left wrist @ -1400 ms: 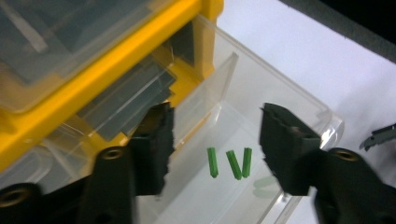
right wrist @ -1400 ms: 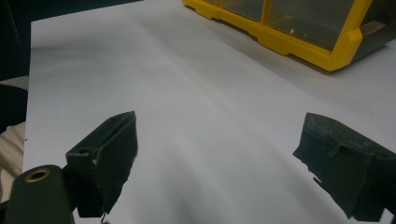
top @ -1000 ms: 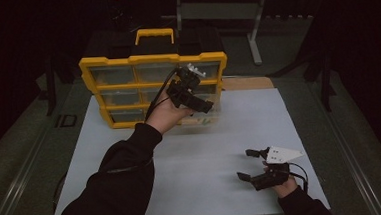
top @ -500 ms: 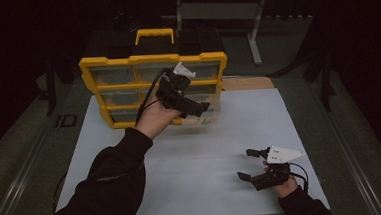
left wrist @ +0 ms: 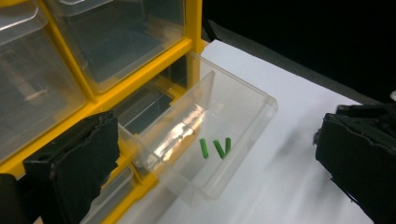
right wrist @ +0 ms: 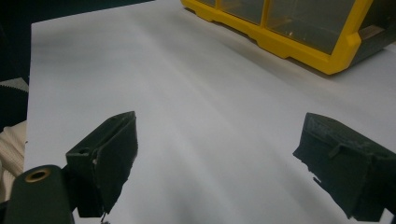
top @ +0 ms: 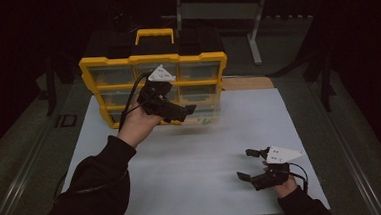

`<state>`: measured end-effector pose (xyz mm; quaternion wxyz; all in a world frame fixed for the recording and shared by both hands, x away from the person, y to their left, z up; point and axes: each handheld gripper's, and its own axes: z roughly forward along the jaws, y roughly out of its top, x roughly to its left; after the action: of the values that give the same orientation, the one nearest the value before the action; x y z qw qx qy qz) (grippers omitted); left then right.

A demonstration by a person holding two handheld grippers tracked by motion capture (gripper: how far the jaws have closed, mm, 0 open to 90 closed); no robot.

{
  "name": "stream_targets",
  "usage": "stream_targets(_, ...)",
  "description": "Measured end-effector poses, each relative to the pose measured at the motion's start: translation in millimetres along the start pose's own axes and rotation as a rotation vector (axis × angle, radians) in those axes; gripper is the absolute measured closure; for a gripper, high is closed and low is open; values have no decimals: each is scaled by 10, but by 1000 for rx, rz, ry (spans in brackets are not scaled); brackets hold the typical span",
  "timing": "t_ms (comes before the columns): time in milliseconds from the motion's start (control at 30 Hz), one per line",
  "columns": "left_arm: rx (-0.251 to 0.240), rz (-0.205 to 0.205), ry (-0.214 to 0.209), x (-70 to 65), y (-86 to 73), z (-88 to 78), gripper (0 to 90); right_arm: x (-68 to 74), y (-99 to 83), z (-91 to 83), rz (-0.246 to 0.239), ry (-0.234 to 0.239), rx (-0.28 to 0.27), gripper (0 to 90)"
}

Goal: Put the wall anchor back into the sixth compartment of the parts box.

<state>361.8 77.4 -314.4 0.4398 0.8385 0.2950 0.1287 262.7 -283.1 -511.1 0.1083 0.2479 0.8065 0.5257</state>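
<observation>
Left gripper [top: 181,110]: held up in the left centre of the high view, in front of the lower right of the yellow cabinet; jaws spread wide, nothing between them.
Right gripper [top: 249,165]: low at the lower right of the high view, on the white bench; jaws wide apart and empty.
Cabinet [top: 153,59]: yellow frame with clear drawers, upright at the upper centre of the high view, a yellow handle on top; lower edge on the far end of the bench sheet.
Open drawer [left wrist: 233,116]: clear plastic, pulled out of the bottom row at the cabinet's corner; centre of the left gripper view, framed between the two black jaws; long axis running from the cabinet at the left out toward the right of that frame, over the white sheet.
Green pieces [left wrist: 215,148]: three short sticks on the drawer floor near its outer end, close together at the frame centre; long axes roughly up and down the frame, the left two leaning a little to the upper left, the right one nearly straight.
Bench [top: 191,152]: white sheet, bare between the two grippers.
Right gripper view: yellow lower edge of the cabinet [right wrist: 299,42] across the upper right.
</observation>
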Motion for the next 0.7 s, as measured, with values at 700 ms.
stream_targets(700, -51, -19, 65, -6, -532, -382, 0, 3, 13, 5, -7, 4, -5, 121)
